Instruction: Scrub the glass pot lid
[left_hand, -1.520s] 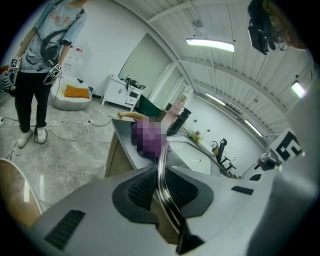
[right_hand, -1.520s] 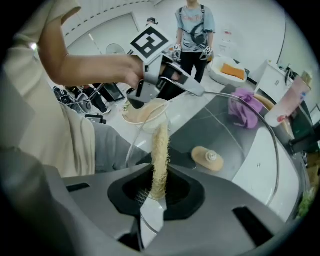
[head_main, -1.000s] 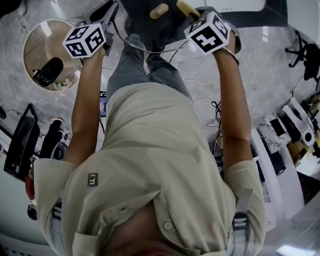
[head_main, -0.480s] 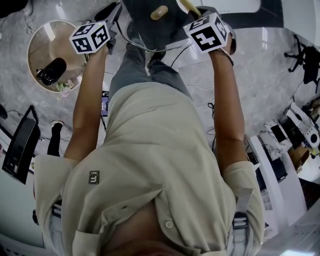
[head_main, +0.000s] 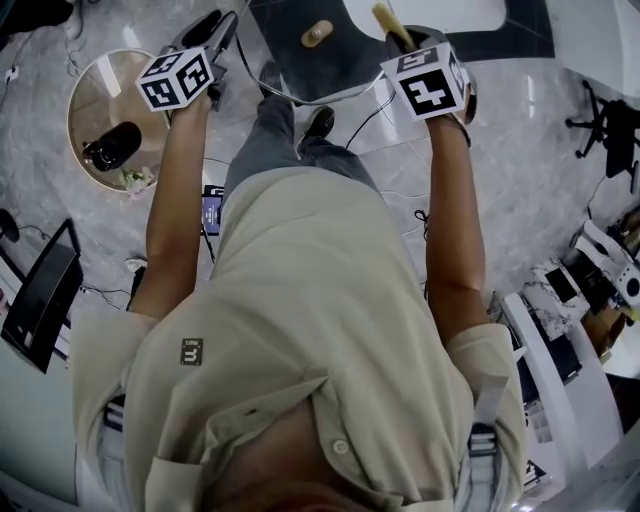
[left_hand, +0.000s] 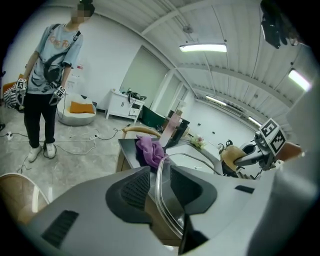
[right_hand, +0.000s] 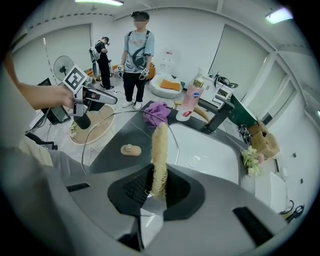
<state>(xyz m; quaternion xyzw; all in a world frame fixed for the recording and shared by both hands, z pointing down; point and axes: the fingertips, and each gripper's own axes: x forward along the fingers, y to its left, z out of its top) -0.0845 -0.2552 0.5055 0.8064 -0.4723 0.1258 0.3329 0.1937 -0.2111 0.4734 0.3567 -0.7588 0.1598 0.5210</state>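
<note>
Rim of the glass pot lid (right_hand: 112, 137) stands between the jaws of our left gripper (left_hand: 159, 174), which have just been opening and stand loose around it; the lid sits over the dark counter (left_hand: 129, 150). Our right gripper (right_hand: 159, 174) clamps a loofah scrubber (right_hand: 160, 150).

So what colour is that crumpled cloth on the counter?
The cloth is purple, clearest in the right gripper view.

Overhead plus close-ups, sharing lid (head_main: 318, 32)
</note>
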